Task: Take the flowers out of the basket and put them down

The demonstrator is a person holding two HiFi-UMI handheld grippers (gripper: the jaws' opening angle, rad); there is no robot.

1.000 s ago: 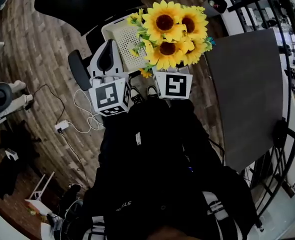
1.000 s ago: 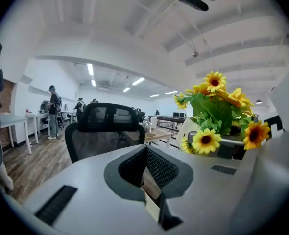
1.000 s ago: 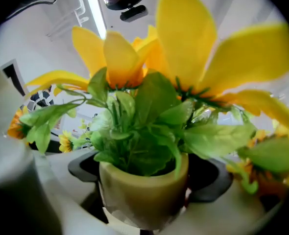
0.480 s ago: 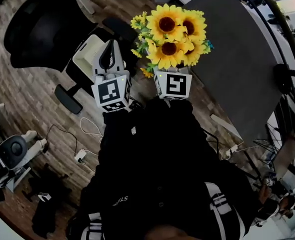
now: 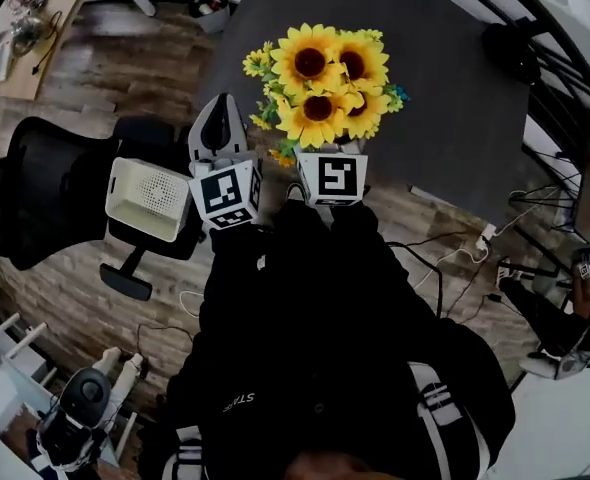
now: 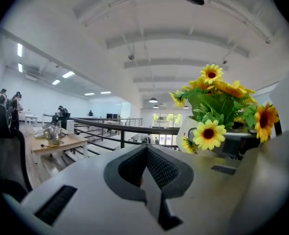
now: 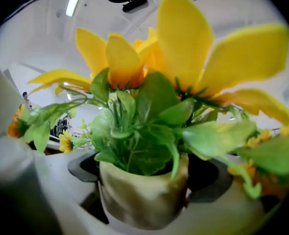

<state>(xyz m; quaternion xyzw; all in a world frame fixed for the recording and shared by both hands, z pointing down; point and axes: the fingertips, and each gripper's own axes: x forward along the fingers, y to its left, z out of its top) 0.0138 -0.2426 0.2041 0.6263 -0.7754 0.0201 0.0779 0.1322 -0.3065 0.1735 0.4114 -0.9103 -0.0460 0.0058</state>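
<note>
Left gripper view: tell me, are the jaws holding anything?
No: on the left gripper the jaws are pressed together with nothing between them.

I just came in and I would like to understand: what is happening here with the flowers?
A person holds a gripper in each hand. The right gripper is shut on the pot of sunflowers and holds it up near the dark table. The left gripper is shut and empty, beside the flowers. The white basket sits empty on the black chair at the left. The flowers are out of it but not yet put down.
</note>
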